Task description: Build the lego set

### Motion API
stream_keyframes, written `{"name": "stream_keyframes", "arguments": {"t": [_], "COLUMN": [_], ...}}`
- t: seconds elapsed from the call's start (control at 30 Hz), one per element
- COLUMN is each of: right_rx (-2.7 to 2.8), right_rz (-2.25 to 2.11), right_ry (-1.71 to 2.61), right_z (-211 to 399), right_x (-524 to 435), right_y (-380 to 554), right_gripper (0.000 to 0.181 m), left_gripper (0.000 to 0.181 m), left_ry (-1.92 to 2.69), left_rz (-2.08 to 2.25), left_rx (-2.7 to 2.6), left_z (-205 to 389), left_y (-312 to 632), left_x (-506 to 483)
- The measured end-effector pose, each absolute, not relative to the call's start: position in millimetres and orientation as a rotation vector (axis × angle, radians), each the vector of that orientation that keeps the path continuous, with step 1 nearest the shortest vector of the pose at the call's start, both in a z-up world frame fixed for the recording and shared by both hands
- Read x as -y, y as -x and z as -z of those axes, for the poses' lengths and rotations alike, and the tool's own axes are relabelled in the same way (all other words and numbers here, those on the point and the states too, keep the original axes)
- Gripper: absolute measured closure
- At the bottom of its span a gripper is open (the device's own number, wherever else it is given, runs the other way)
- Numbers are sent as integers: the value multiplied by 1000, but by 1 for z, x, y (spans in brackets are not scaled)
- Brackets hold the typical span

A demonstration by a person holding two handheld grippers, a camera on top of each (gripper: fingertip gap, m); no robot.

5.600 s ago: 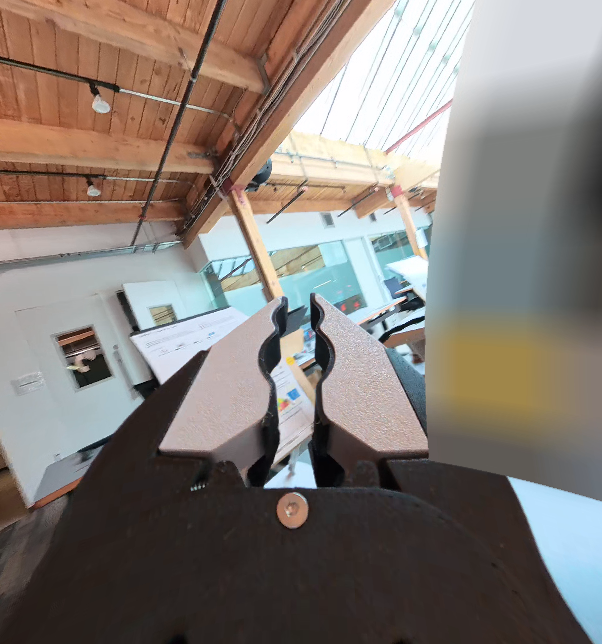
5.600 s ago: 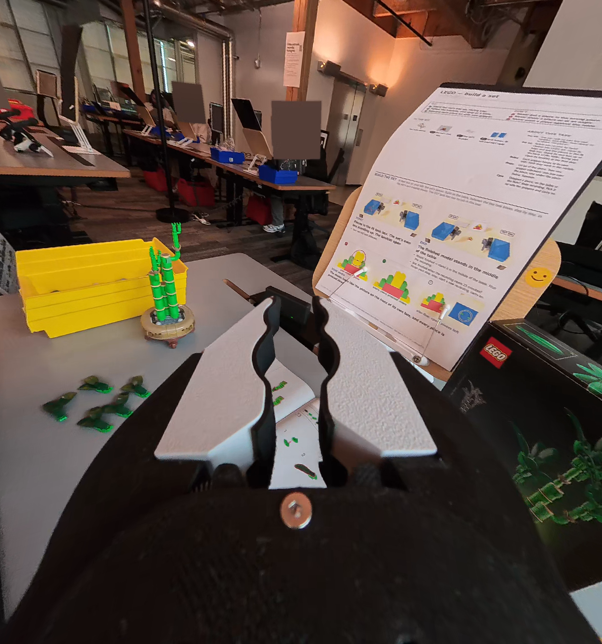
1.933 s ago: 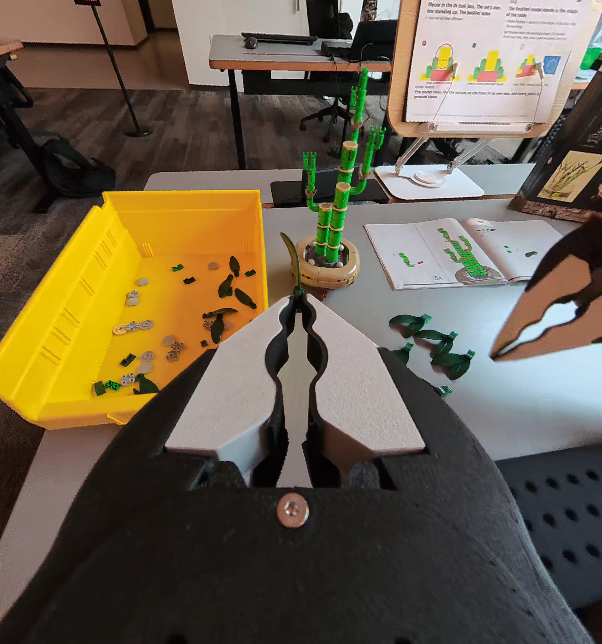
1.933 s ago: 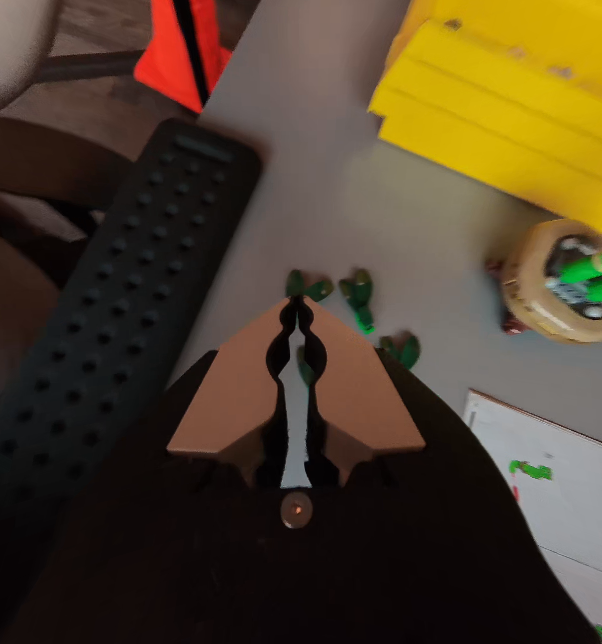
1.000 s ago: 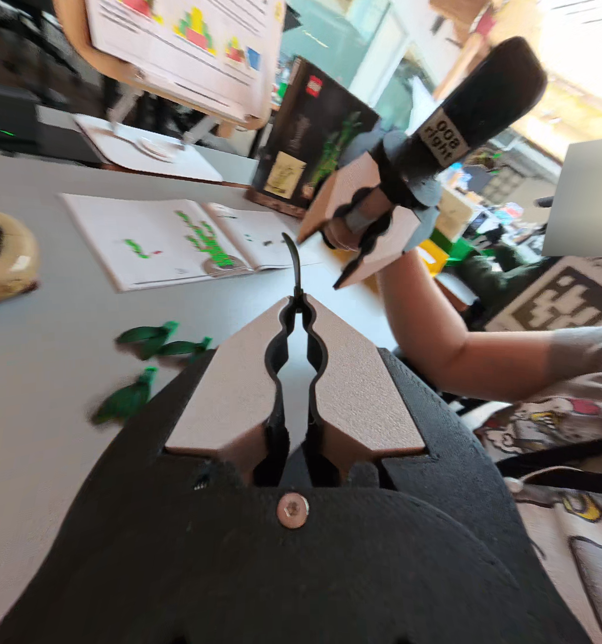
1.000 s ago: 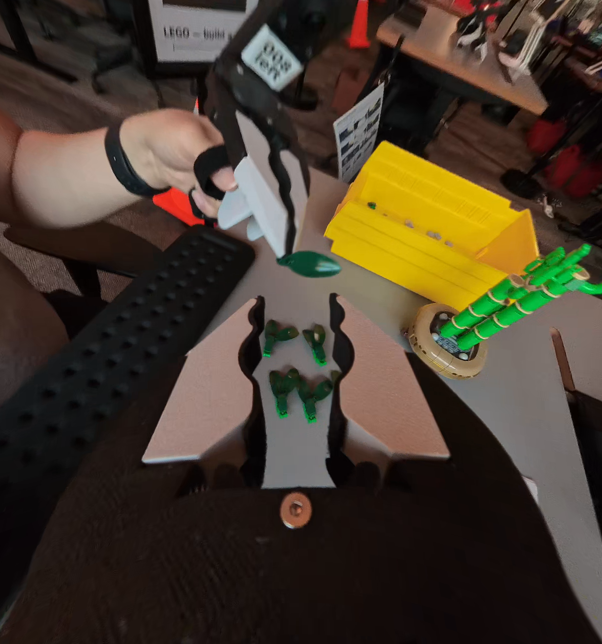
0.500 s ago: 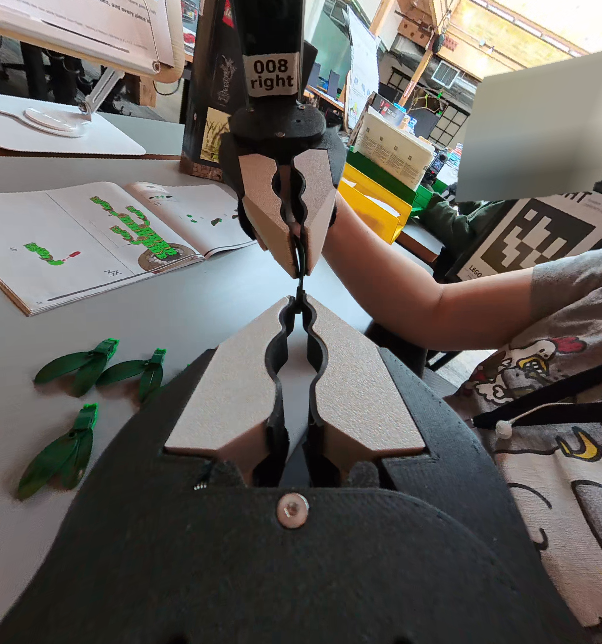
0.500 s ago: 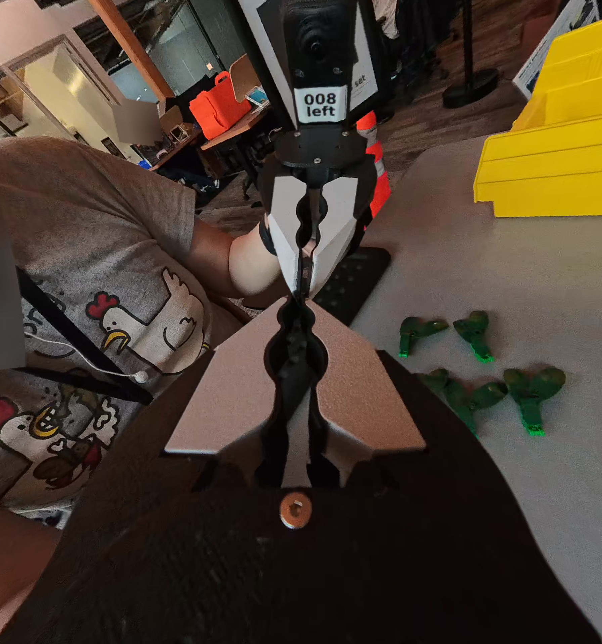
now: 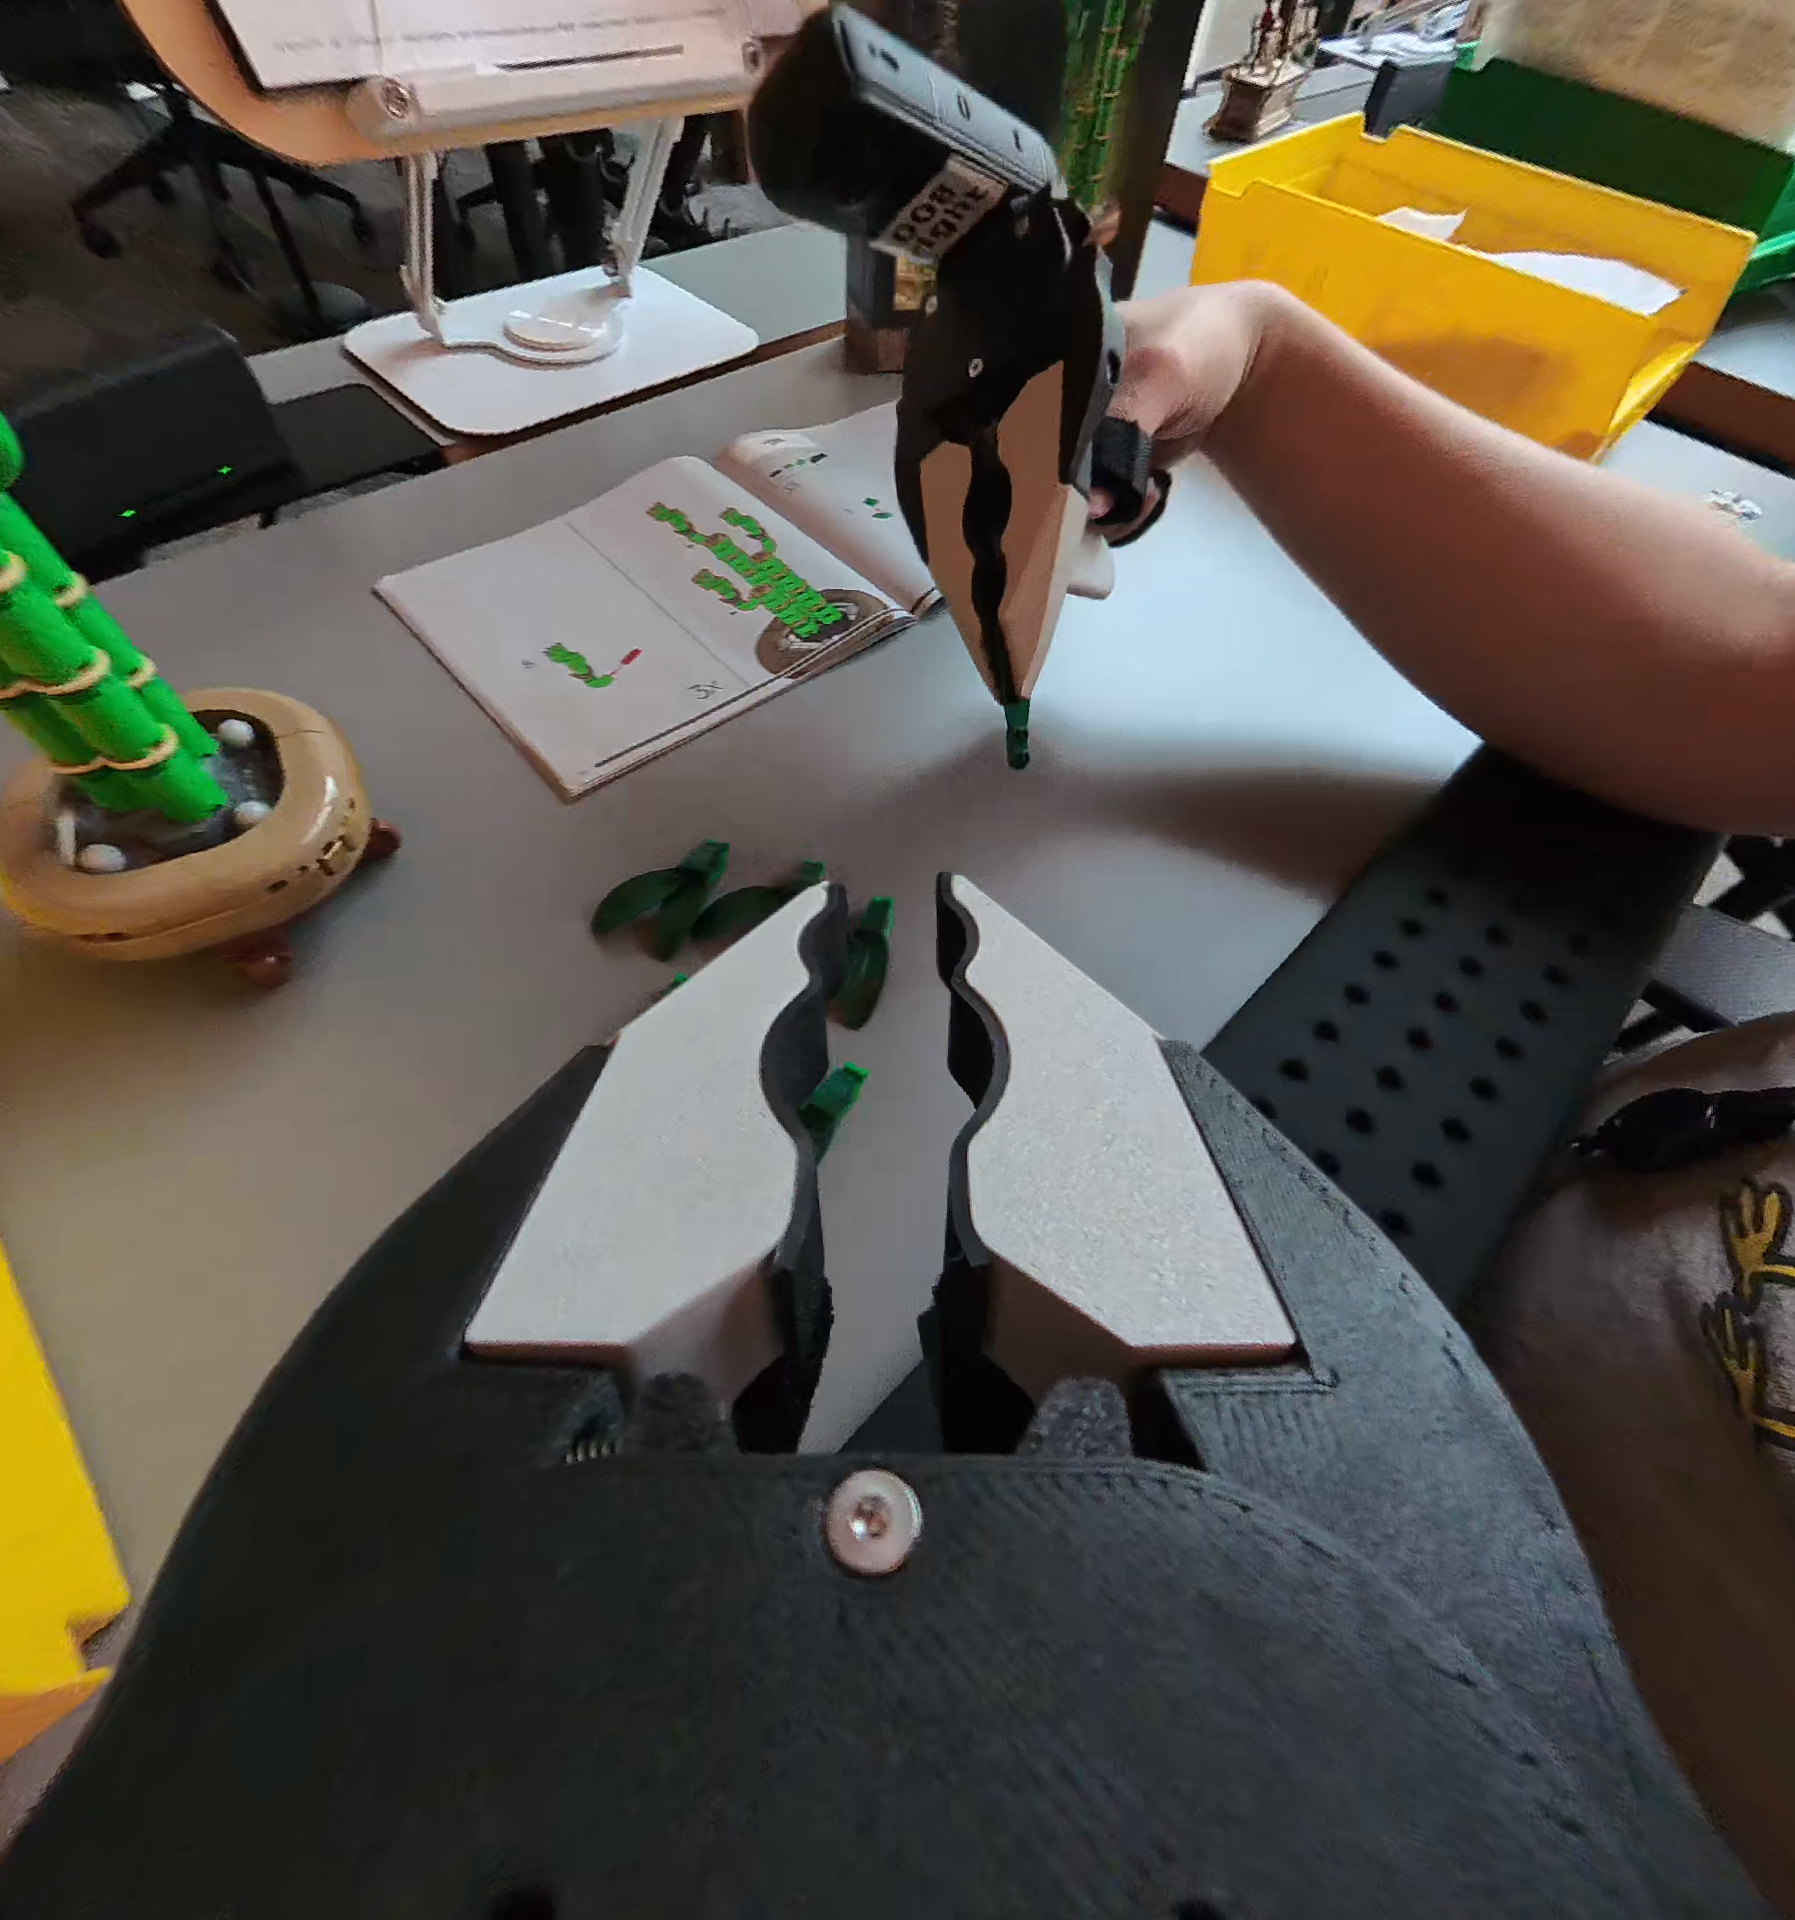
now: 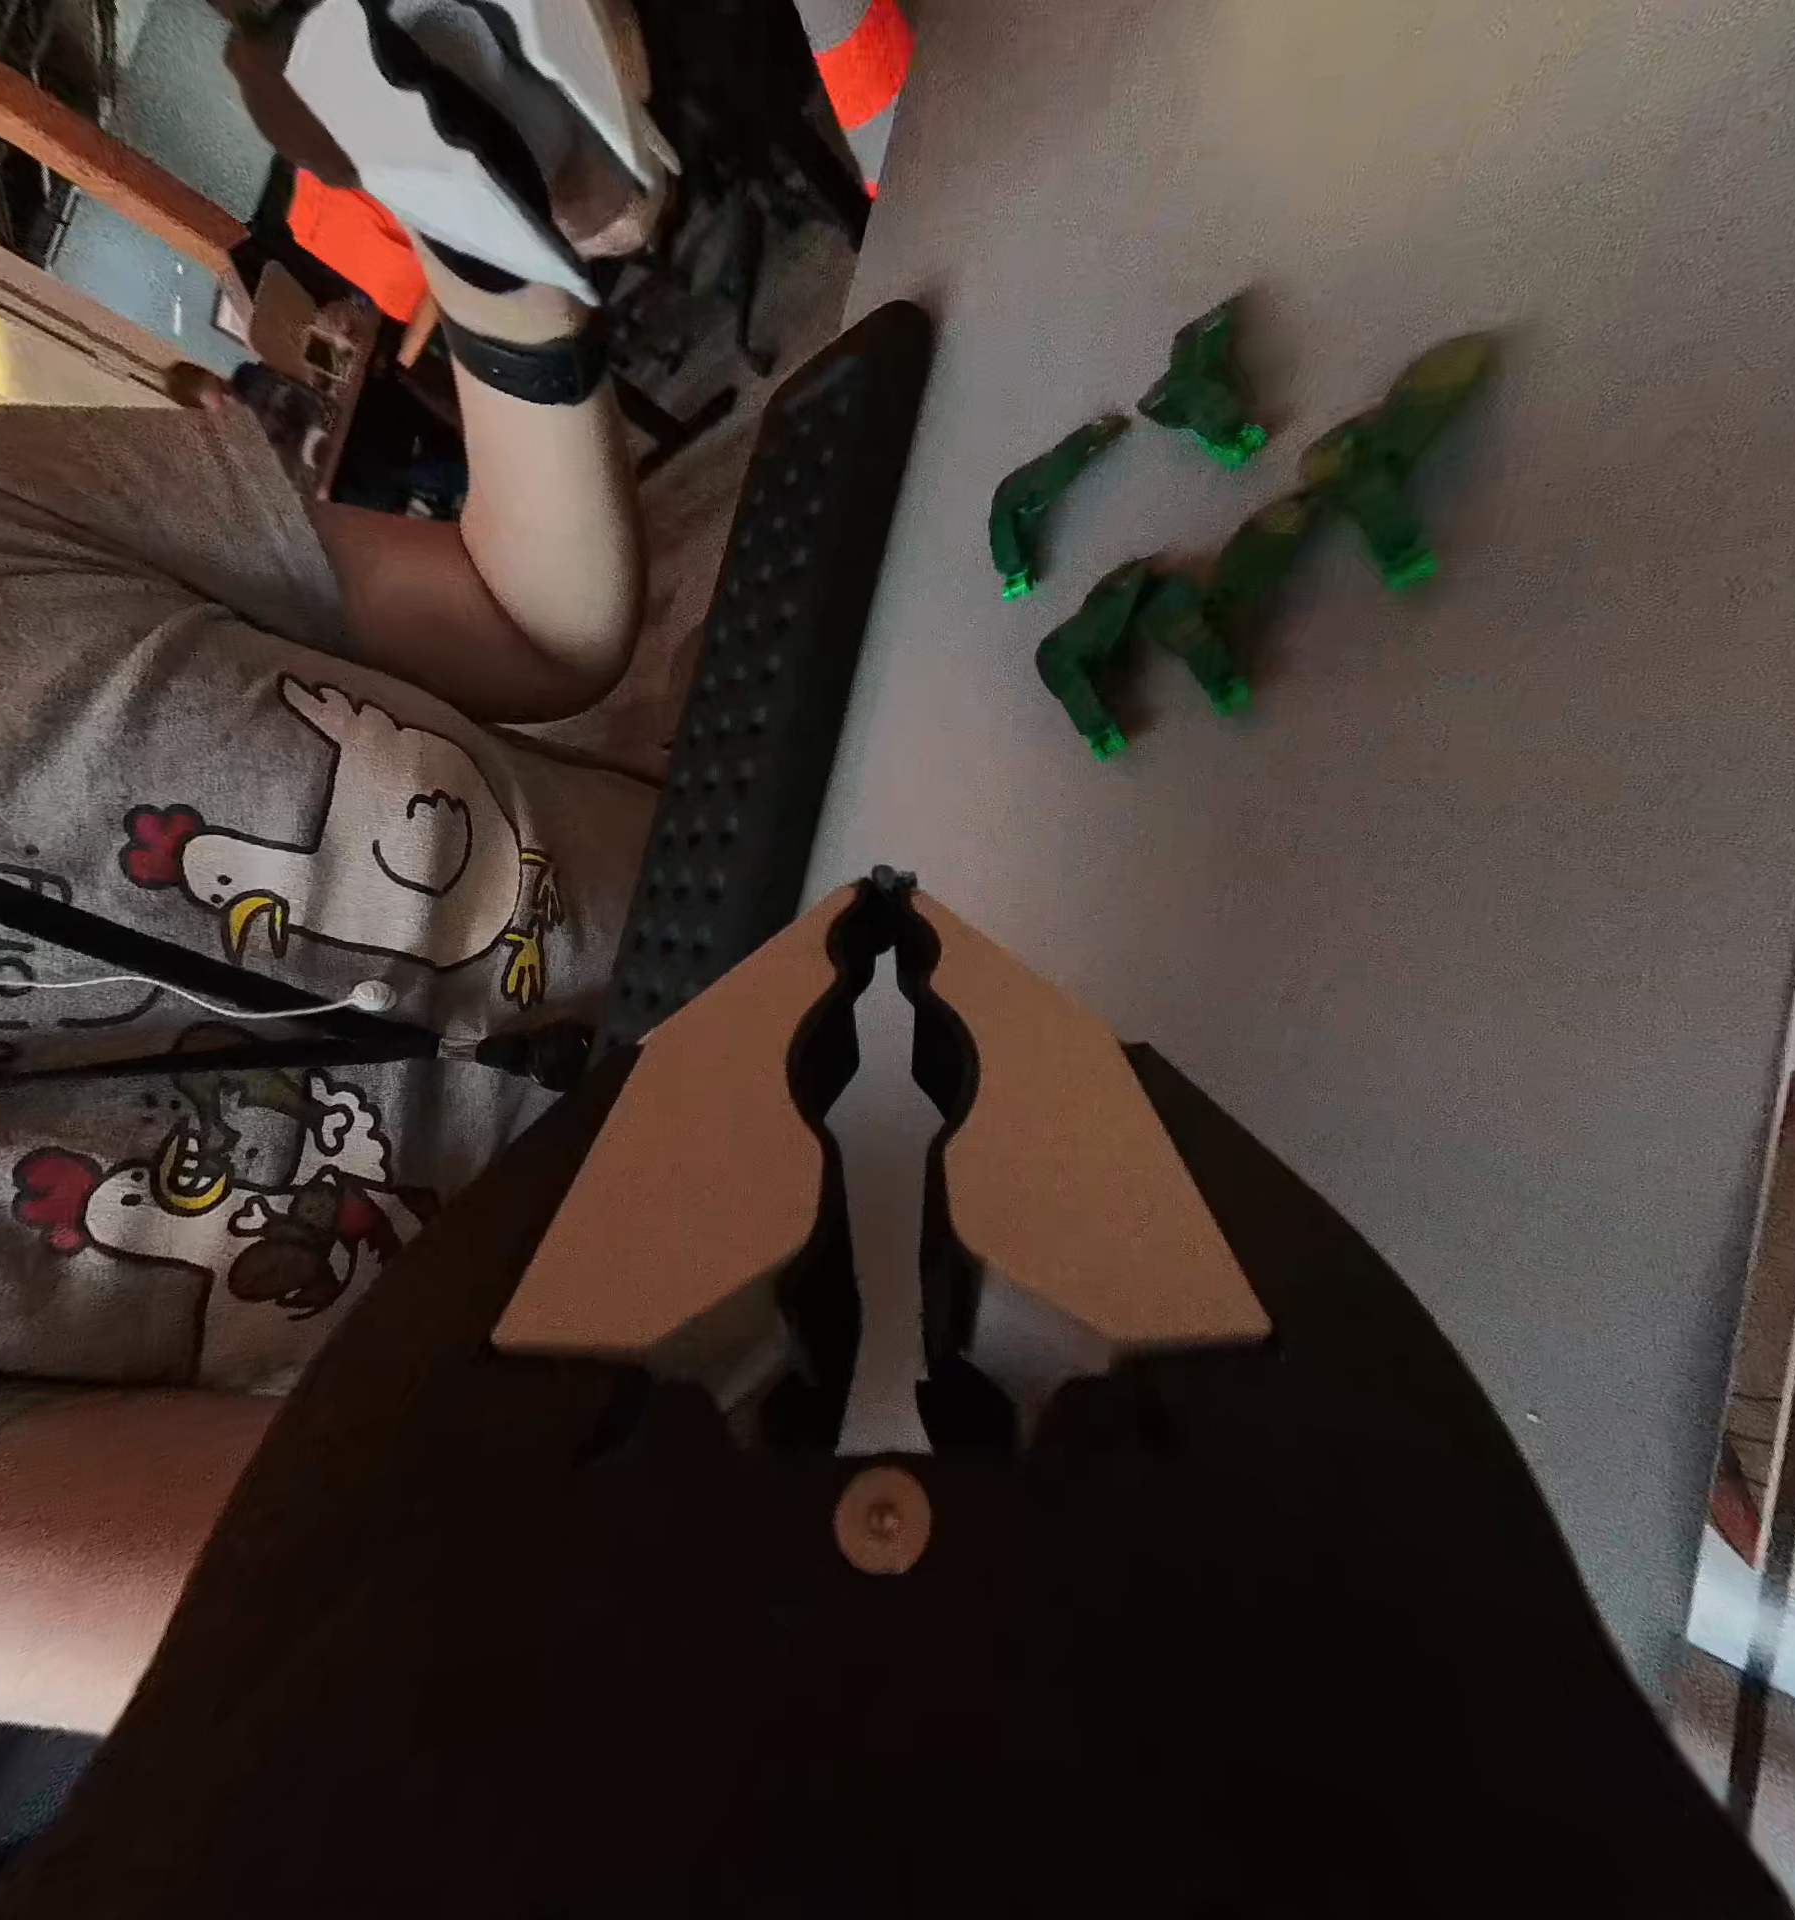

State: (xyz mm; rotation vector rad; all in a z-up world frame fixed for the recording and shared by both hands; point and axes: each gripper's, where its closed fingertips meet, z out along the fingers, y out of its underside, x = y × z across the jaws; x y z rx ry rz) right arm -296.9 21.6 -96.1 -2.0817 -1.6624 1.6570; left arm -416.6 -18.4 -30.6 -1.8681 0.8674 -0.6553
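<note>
**Leaf piece pinched above the surface**

I see the dark green leaf piece (image 9: 1018, 730) clamped at the tips of my right gripper (image 9: 1007, 681), pointing down just above the grey surface (image 9: 1132, 831). My left gripper (image 9: 885, 904) is spread and empty, over the loose leaves (image 9: 685, 899) lying there. The bamboo model (image 9: 93, 748) stands at the left, beside the open booklet (image 9: 654, 613).

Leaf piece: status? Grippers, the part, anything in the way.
Left gripper open, empty, above loose leaves. Right gripper shut on leaf piece, held over bare table. Bamboo model off left; path unobstructed.
</note>
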Motion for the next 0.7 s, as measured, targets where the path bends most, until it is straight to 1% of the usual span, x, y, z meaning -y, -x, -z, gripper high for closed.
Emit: {"name": "stream_keyframes", "arguments": {"t": [0.5,0.67,0.7], "right_rx": [1659,1601,1579], "right_rz": [-1648,-1538,-1516], "right_ry": [2340,2303,2279], "right_z": [149,156,154], "right_x": [-22,-40,-45], "right_y": [294,298,299], "right_gripper": [179,166,161], "left_gripper": [167,164,162], "left_ry": [1850,1846,1846], "left_rz": [587,515,490], "left_rx": [-788,-747,-728], "left_z": [7,2,1], "left_y": [451,476,485], "left_x": [17,13,11]}}
